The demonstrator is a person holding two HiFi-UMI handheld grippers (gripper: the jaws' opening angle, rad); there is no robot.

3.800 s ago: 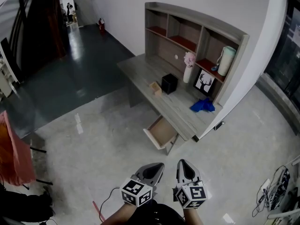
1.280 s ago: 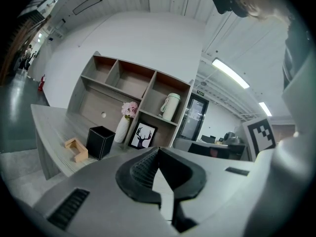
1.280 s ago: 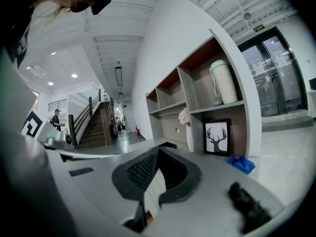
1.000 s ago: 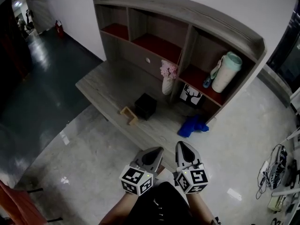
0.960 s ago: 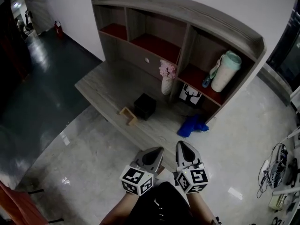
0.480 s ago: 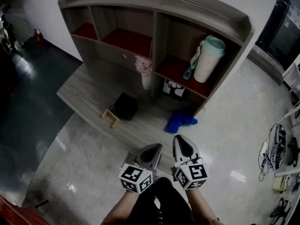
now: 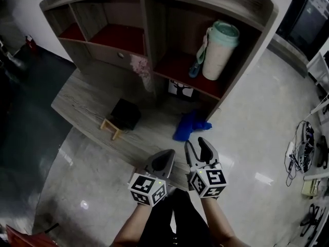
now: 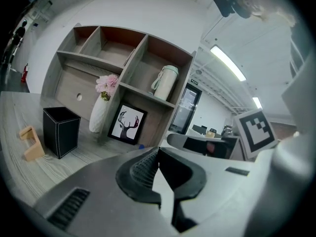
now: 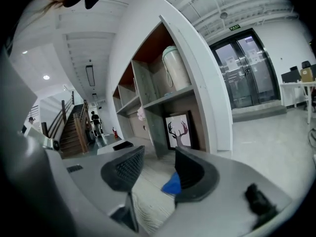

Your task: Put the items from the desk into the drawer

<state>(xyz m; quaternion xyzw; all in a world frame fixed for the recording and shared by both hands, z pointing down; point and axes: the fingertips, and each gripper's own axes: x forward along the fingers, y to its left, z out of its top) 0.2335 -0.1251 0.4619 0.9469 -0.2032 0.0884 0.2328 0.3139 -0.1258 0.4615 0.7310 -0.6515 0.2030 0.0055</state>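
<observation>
A blue cloth lies crumpled on the grey desk near its right end. A black box and a small wooden piece stand further left. My right gripper hovers over the desk's front edge, just short of the cloth. Its jaws have just been opening and stand open with nothing between them. In the right gripper view the blue cloth shows beyond the right gripper. My left gripper is beside it, shut and empty, its pads meeting in the left gripper view. The drawer is hidden.
The hutch at the desk's back holds a pale green bottle. Below it stand a deer picture and a white vase of pink flowers. Cables lie on the floor at right. A person stands far off by stairs.
Both grippers and the head have come closer to the desk, which now fills more of the view. The right gripper's jaws went from shut to open. The left stayed shut.
</observation>
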